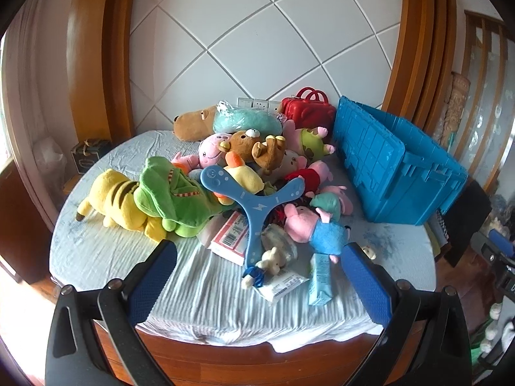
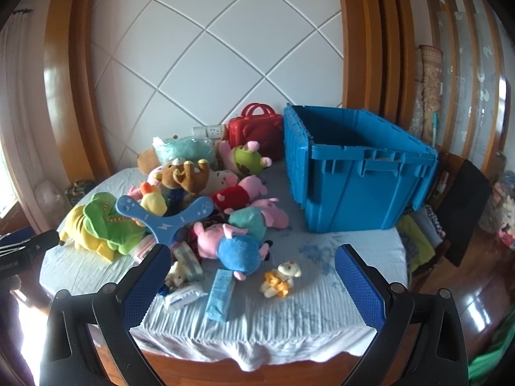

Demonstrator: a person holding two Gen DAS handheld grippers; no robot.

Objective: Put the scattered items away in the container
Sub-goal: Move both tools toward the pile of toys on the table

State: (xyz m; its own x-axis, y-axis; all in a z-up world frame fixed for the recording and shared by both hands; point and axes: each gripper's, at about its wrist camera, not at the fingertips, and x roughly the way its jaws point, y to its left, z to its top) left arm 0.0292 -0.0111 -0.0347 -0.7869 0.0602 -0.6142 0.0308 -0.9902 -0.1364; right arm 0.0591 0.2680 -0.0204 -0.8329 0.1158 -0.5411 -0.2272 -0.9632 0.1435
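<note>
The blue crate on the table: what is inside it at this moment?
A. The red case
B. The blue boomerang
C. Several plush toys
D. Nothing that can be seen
D: the right wrist view looks into the open blue crate and shows only bare walls, while the plush toys lie beside it.

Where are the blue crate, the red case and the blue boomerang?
Crate [image 2: 370, 193]: right wrist view, on its front wall.
Red case [image 2: 257, 132]: right wrist view, on its front face.
Boomerang [image 1: 257, 207]: left wrist view, on its centre hub.
</note>
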